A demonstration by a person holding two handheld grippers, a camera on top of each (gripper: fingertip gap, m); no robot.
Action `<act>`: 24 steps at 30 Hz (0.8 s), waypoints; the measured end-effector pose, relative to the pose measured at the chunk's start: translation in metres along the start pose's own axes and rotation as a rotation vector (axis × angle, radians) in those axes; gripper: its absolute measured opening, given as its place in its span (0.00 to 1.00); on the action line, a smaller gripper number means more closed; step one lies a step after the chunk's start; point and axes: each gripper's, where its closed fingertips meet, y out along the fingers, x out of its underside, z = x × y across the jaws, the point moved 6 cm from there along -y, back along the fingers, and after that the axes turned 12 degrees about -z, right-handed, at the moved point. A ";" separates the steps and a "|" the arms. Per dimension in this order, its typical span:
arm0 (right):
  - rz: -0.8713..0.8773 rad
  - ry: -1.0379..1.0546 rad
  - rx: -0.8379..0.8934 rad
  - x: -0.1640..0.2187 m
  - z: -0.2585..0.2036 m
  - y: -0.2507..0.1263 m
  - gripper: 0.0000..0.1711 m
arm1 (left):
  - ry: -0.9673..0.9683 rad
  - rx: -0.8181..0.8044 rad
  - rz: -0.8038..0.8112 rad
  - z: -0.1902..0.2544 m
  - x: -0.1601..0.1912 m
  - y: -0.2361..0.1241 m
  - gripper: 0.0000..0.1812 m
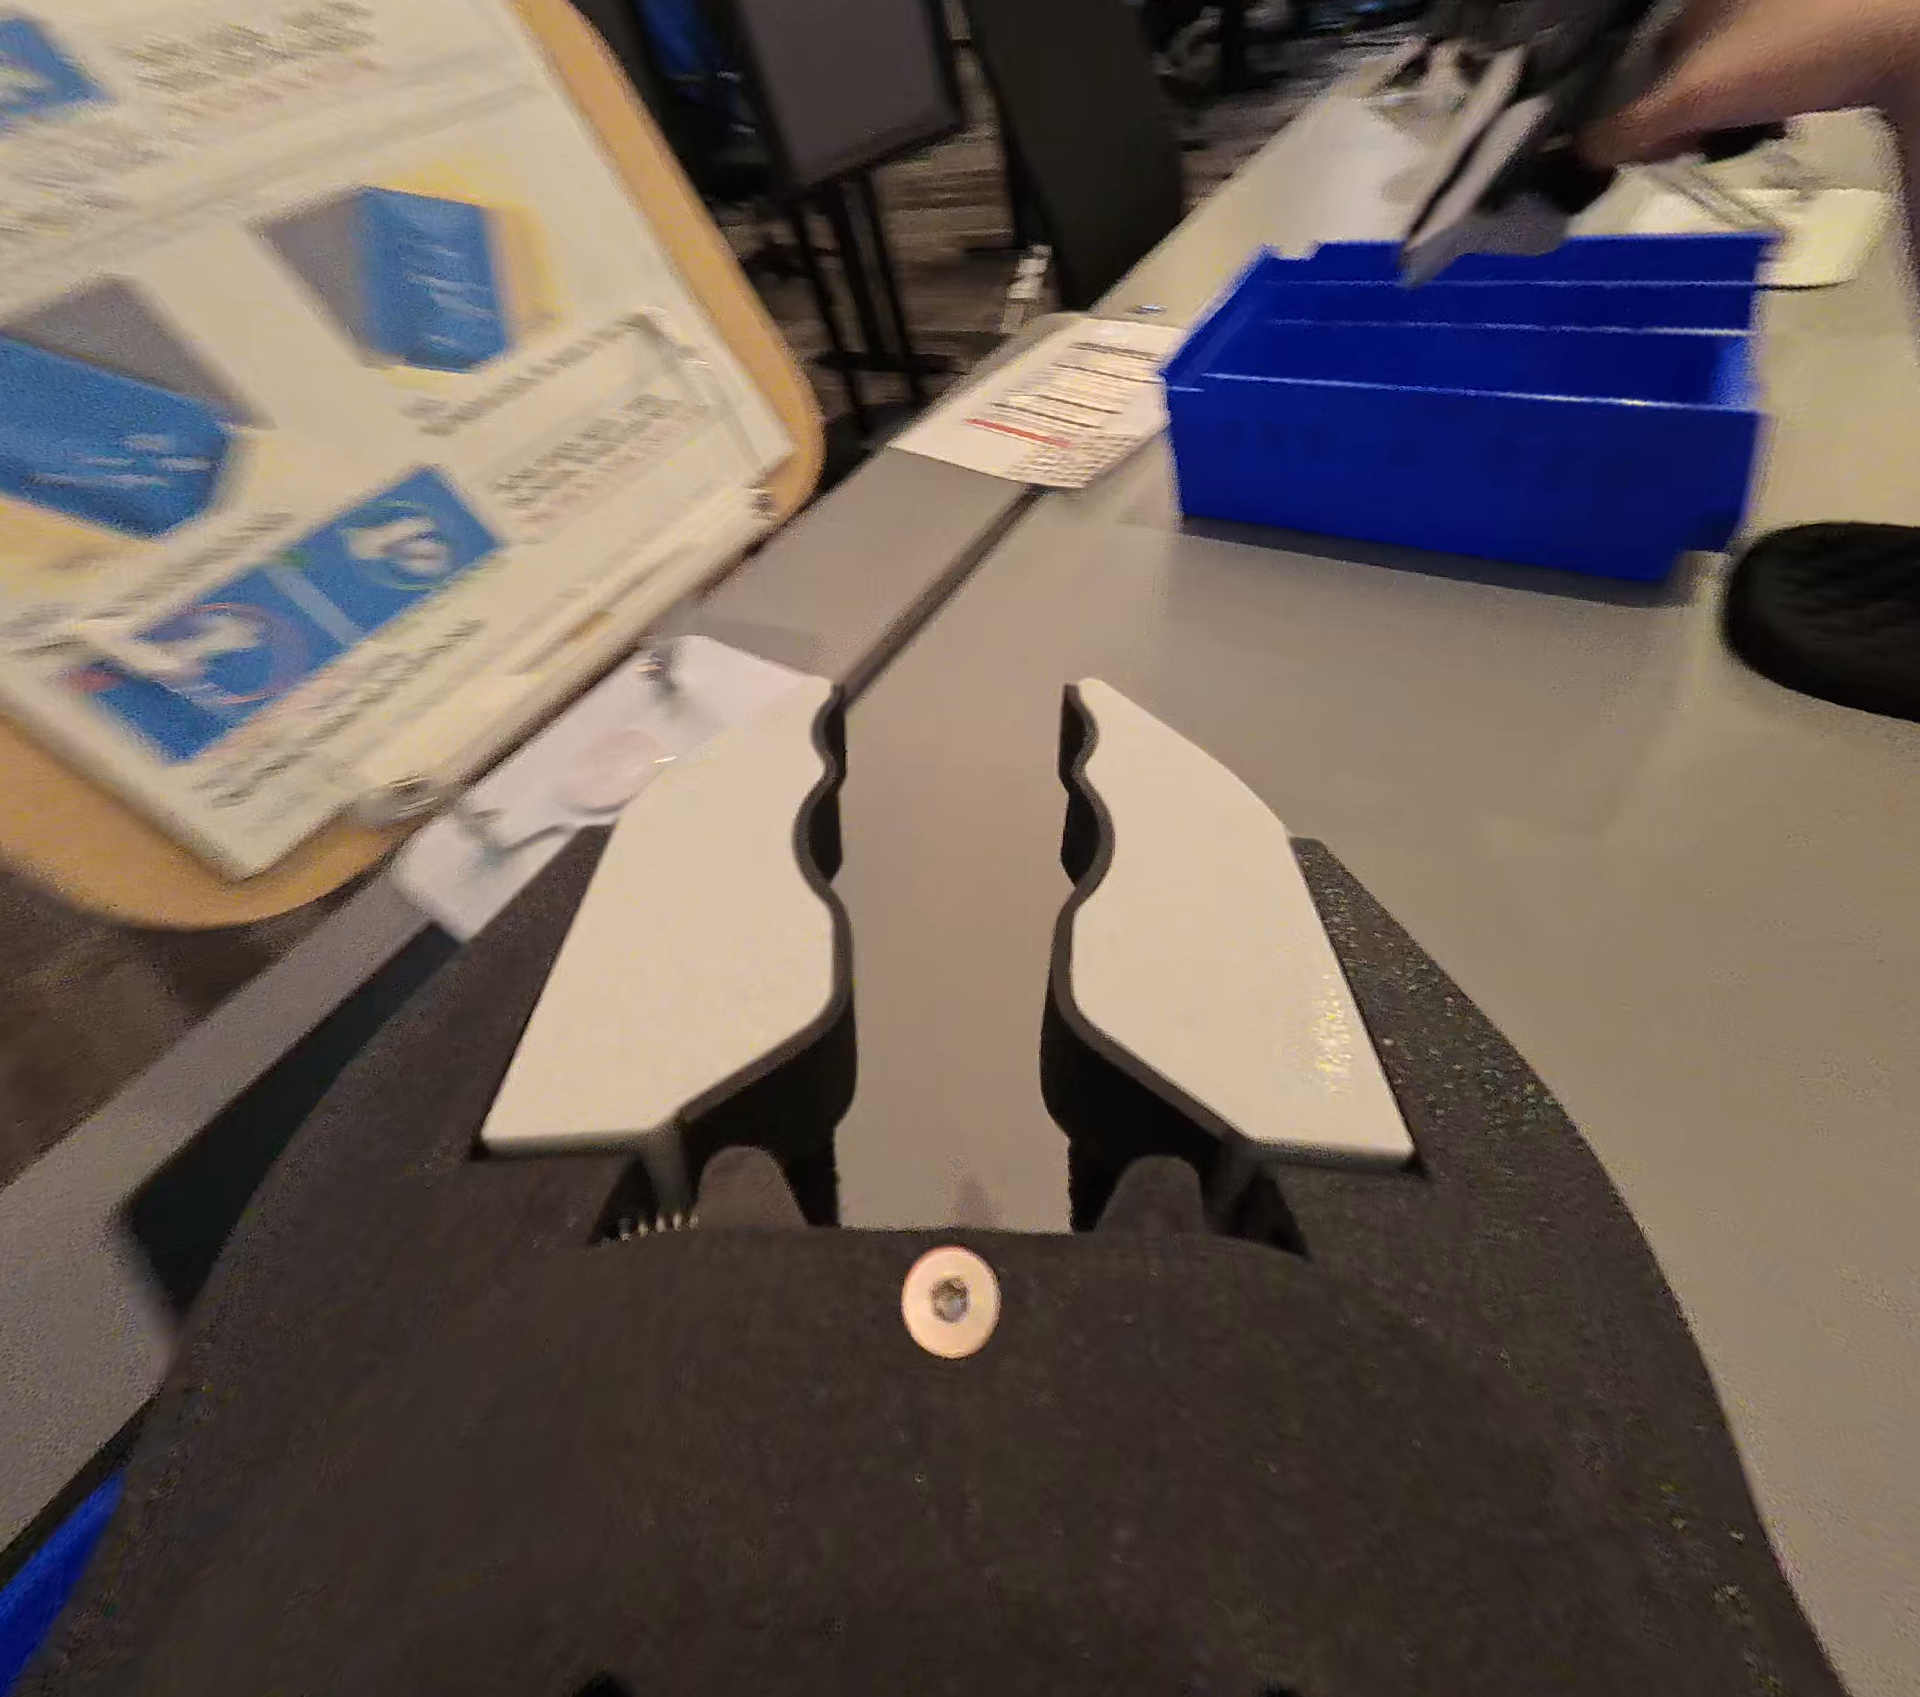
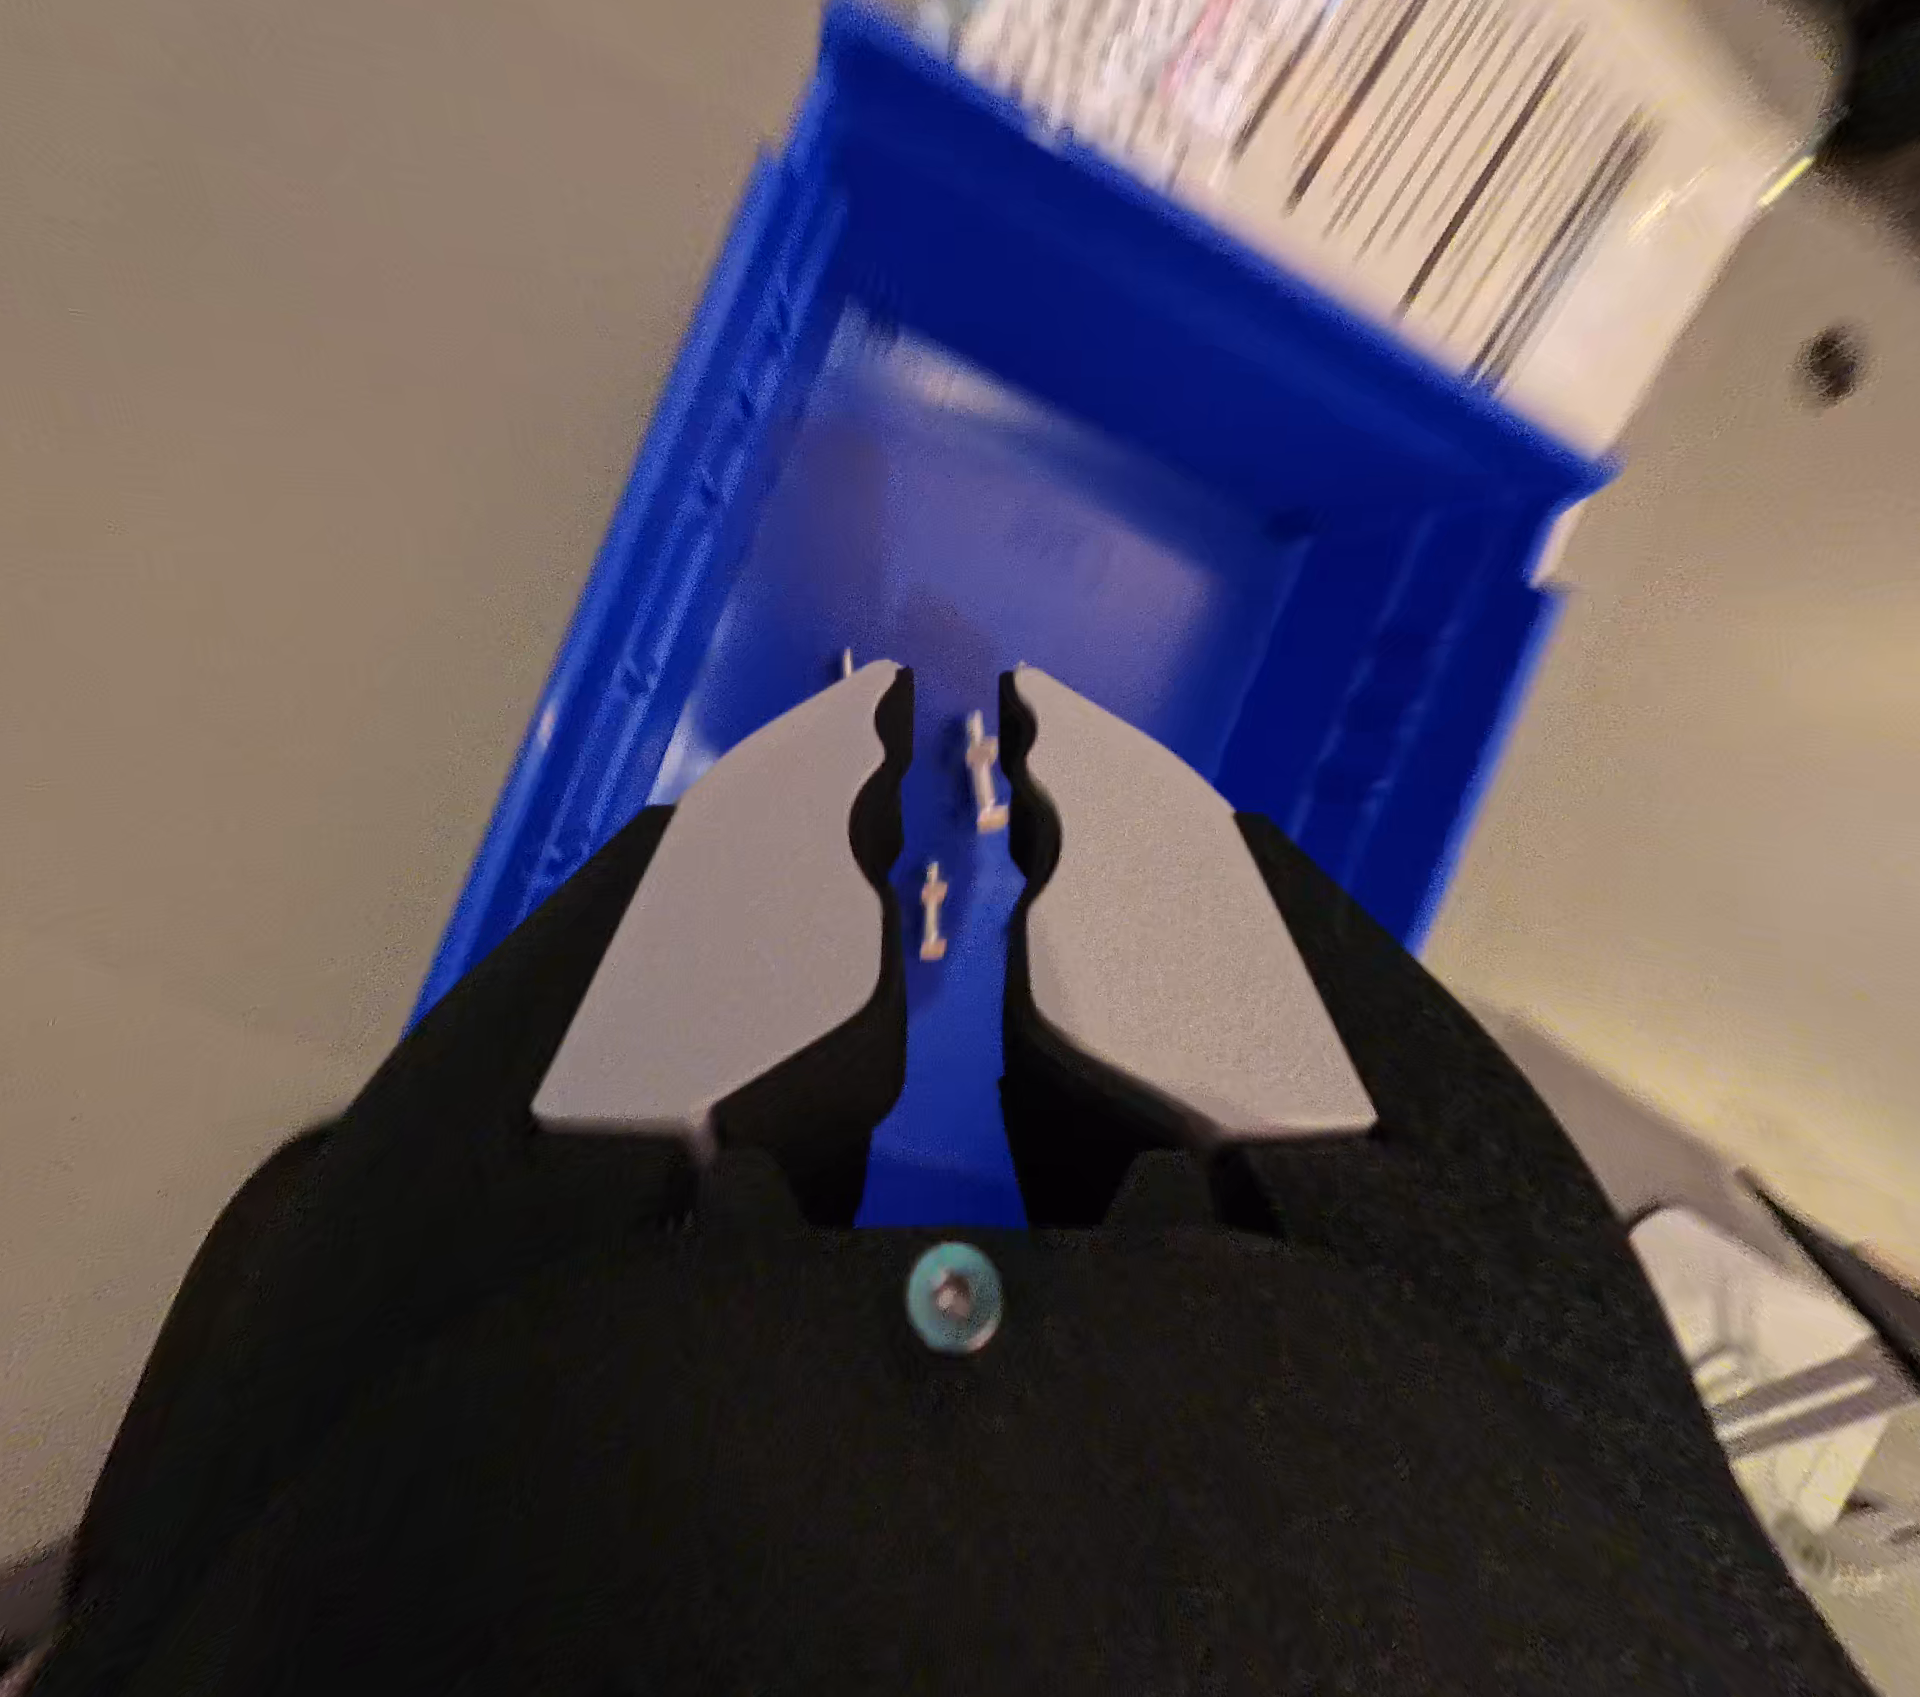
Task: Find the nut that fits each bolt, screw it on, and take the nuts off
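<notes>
Worktop (image 1: 1403, 816): grey, carrying a blue bin (image 1: 1455, 463) at 1 o'clock of the left view.
Left hand-held gripper (image 1: 948, 702): fingers apart, holding nothing, above bare worktop.
Right hand-held gripper (image 2: 956, 676): fingers narrowly apart, holding nothing, over the bin.
Bolts (image 2: 985, 774): two small ones on the bin floor, seen between the right fingers.
Printed sheet (image 2: 1351, 37): beyond the bin, at 1 o'clock.

I see a grey table (image 1: 1351, 816) filling the frame's lower right. A blue bin (image 1: 1455, 442) sits on it at upper right, a printed sheet (image 1: 1049, 400) just left of it, touching.
</notes>
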 end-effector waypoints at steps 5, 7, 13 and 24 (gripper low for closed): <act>0.430 -0.061 0.174 -0.038 -0.019 -0.064 0.10 | -0.153 -0.129 0.027 -0.038 -0.006 -0.058 0.18; 0.610 -0.079 0.280 -0.052 -0.029 -0.085 0.13 | -0.205 -0.157 0.085 -0.051 -0.006 -0.079 0.19; 0.842 -0.075 0.410 -0.069 -0.060 -0.096 0.29 | -0.244 -0.295 0.122 -0.077 0.005 -0.118 0.18; 0.880 -0.025 0.534 -0.079 -0.082 -0.095 0.32 | -0.180 -0.551 -0.135 -0.084 0.026 -0.138 0.17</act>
